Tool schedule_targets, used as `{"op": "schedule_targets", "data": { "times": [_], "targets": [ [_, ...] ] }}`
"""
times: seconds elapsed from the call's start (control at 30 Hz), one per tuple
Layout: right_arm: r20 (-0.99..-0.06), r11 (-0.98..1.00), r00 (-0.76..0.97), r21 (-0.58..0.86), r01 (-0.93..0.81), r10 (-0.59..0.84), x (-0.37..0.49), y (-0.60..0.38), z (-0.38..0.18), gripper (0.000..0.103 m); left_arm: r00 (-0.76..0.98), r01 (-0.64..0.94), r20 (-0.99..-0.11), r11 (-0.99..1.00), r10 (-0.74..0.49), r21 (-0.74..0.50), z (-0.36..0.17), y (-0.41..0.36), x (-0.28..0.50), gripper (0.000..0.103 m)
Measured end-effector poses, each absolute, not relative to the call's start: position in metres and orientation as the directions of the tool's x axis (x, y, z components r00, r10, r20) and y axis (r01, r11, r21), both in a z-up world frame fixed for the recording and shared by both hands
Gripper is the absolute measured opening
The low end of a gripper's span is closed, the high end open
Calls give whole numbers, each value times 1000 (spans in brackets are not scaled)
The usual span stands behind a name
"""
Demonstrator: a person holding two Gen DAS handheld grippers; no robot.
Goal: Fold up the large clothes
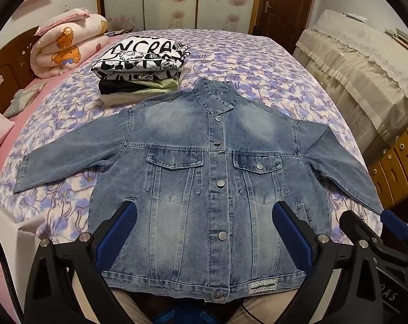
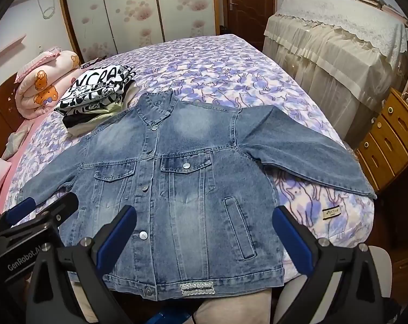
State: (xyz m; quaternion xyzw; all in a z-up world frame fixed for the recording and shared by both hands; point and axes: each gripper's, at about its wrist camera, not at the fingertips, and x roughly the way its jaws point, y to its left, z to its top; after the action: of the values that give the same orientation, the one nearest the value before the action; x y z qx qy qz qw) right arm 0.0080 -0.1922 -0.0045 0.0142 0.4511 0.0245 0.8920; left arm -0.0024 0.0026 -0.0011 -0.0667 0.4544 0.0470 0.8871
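My left gripper (image 1: 204, 232) released, jaws wide, hovering above jacket (image 1: 204, 189) hem, touching nothing. My right gripper (image 2: 204, 232) likewise released, above hem, beside left one. Jacket flat on bed (image 1: 258, 64), front up, buttoned, collar at 12 o'clock, sleeves spread toward 9 and 3. Stack (image 1: 141, 64) of folded clothes at 11 o'clock, just beyond left shoulder. Rolled quilt (image 1: 66, 46) farther, 10 o'clock.

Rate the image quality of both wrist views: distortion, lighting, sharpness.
Left wrist view: strong fisheye bending, black corners; even indoor light, denim jacket sharp. Right wrist view: same curvature, wardrobe bowed; soft light, no glare, jacket stitching crisp, edges slightly softer.
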Motion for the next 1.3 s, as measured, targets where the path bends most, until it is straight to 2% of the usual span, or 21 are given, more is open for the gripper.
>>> {"op": "schedule_targets", "data": {
  "times": [1.3],
  "targets": [
    [-806,998,588,50,-32,59,9,-188,-12,101,571,-165,-819,985,54,-50,-3,5,-2,99]
  ]
}}
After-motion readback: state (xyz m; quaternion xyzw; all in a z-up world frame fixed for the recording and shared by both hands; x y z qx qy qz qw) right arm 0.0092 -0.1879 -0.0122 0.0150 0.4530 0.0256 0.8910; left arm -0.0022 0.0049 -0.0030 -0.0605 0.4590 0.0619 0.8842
